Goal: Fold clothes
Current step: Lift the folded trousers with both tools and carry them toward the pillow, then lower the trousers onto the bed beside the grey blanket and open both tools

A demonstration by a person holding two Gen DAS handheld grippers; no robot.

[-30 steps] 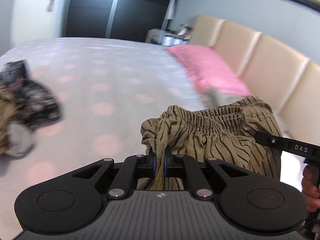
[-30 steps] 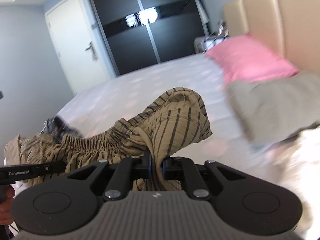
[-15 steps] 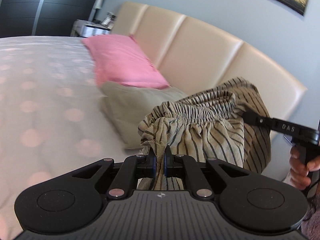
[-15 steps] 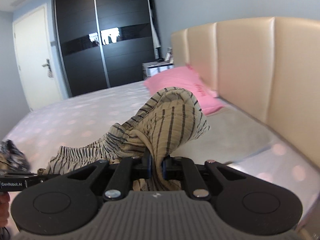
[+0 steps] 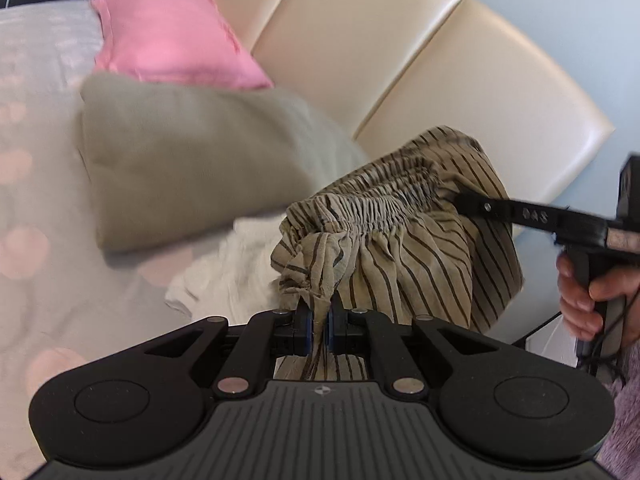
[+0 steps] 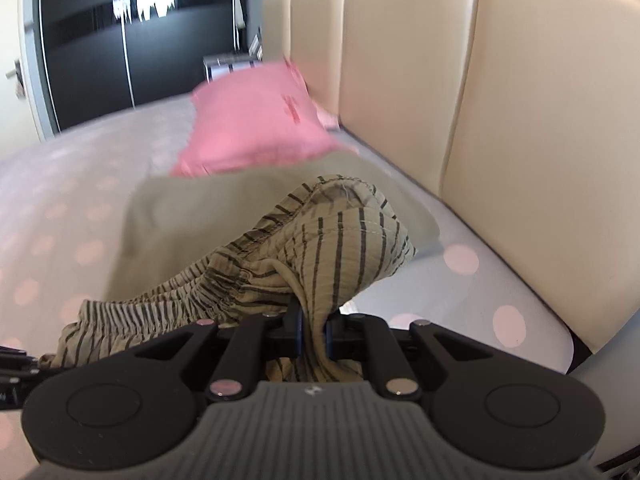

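Left wrist view. Left gripper (image 5: 317,326): fingers closed on a bunched corner of the tan, dark-striped garment with an elastic gathered waistband (image 5: 400,248), which hangs in the air between both tools, above the bed. Right gripper (image 5: 466,202): black, held in the person's right hand (image 5: 588,292), pinching the far end of the waistband. Olive-grey folded cloth (image 5: 192,160): lying on the pale bedspread with pink dots (image 5: 36,216). Pink pillow (image 5: 168,36): behind the folded cloth, against the cream padded headboard (image 5: 420,64). White crumpled cloth (image 5: 232,272): on the bed, below the held garment.

Right wrist view. Right gripper (image 6: 313,334): fingers clamped on striped garment fabric (image 6: 344,240); waistband runs away to the lower left. Olive-grey cloth (image 6: 192,216) and pink pillow (image 6: 256,124) beyond. Dark wardrobe doors (image 6: 140,36) at the far wall.
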